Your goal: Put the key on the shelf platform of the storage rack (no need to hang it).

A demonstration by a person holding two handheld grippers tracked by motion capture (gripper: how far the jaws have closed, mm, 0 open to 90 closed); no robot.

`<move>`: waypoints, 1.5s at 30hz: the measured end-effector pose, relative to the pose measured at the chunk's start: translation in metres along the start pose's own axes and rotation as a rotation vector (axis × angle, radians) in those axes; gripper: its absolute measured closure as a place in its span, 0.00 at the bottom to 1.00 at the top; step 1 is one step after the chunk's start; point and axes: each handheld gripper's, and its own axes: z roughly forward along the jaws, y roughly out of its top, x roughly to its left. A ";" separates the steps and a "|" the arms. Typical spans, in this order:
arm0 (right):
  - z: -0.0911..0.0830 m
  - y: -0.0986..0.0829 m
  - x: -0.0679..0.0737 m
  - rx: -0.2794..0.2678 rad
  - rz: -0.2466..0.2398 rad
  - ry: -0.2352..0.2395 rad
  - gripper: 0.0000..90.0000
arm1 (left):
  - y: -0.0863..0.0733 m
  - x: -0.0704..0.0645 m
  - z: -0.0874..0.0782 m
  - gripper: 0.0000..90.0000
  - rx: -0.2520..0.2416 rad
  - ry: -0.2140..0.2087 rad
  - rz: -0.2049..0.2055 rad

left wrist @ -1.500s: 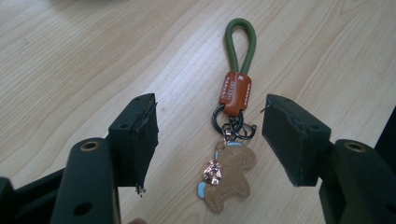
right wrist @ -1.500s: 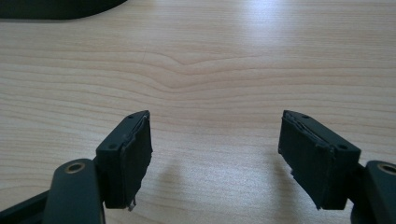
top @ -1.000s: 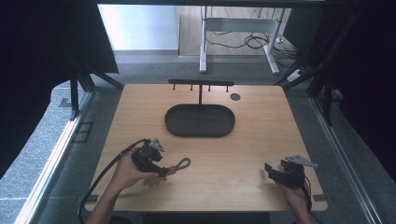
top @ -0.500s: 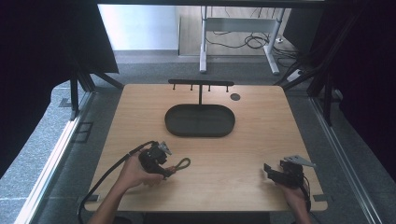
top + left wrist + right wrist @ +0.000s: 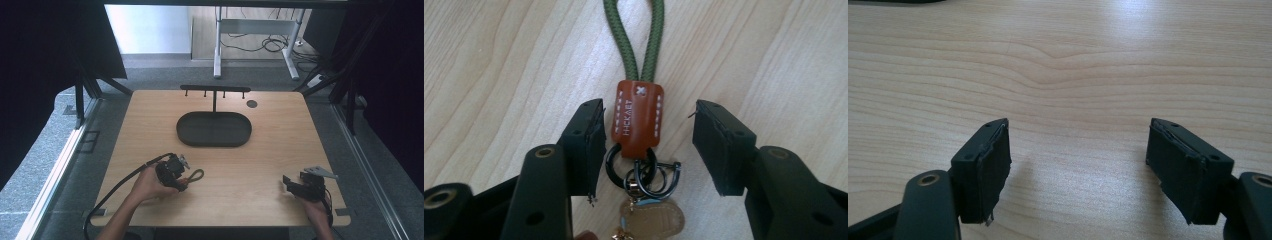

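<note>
We see the left gripper point(image 5: 646, 145) low over the wooden table point(image 5: 280, 150), its jaws apart on either side of a keychain point(image 5: 636, 120): the brown leather tab lies between the pads, nearer the left one, with the green cord loop point(image 5: 195, 175) running away from the gripper and the metal rings point(image 5: 644, 172) beneath it. We find the right gripper point(image 5: 1078, 165) near the table's front right corner, jaws wide apart over bare wood. A dark oval tray point(image 5: 214, 129) with a hook rack point(image 5: 215, 90) sits well apart, at the table's far side.
</note>
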 end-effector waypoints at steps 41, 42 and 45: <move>0.000 0.000 -0.001 0.008 0.014 -0.012 0.29 | 0.003 0.007 -0.051 0.74 -0.120 0.019 -0.002; 0.000 -0.001 -0.001 0.010 0.015 -0.012 0.29 | 0.006 0.007 -0.057 0.74 -0.127 0.026 0.006; 0.000 -0.001 -0.002 0.011 0.017 -0.012 0.29 | 0.008 0.006 -0.063 0.74 -0.133 0.034 0.007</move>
